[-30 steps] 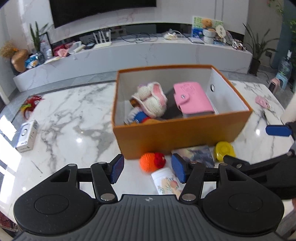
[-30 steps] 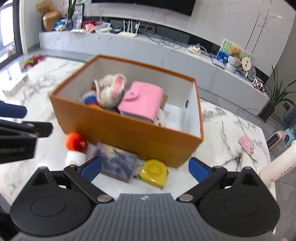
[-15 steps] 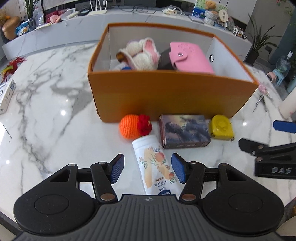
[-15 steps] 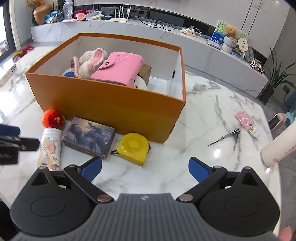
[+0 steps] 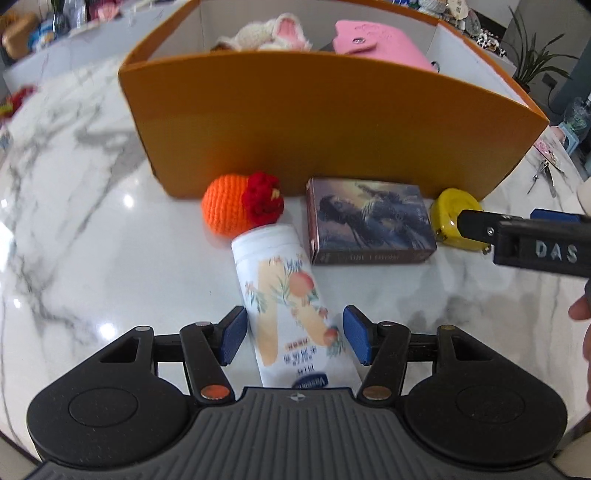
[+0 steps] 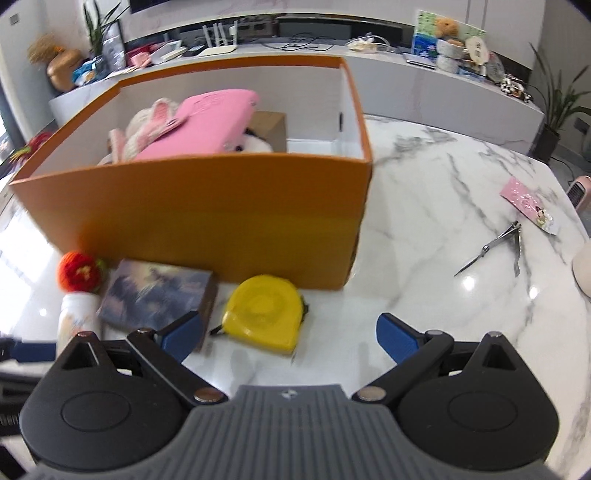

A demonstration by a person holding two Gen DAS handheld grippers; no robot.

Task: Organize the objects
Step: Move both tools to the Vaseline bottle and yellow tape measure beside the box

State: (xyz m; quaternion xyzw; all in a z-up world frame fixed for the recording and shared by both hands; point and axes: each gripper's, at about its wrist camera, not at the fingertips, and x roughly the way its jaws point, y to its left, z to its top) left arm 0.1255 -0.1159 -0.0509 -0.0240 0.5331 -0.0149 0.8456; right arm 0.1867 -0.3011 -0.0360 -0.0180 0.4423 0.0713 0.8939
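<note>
- The open orange cardboard box (image 5: 325, 125) sits mid-desk, already holding a pink snap wallet (image 6: 207, 122) and a cream knitted toy (image 5: 273, 31); it is where you should drop what lies loose in front of it.
- The white marble desk (image 5: 92, 229) carries four loose items just before the box's near wall: a dark picture-printed card box (image 5: 369, 221), a white cylindrical bottle with a peach print (image 5: 288, 299), an orange crocheted ball with a red top (image 5: 240, 206) and a round yellow tape measure (image 6: 264, 317).
- Your left tool (image 5: 293, 339) is released, with the bottle lying between its blue pads but not yet pinched. Centre the pads on the bottle's body, close evenly so the smooth cylinder doesn't roll out, then lift clear of the wall.
- Your right tool (image 6: 290, 334) is also released, with the tape measure just ahead of it; go lower before closing.
- Compared with half a second ago, both tools sit lower and closer: the bottle now reaches deeper between the left pads, and the tape measure looms larger before the right.
</note>
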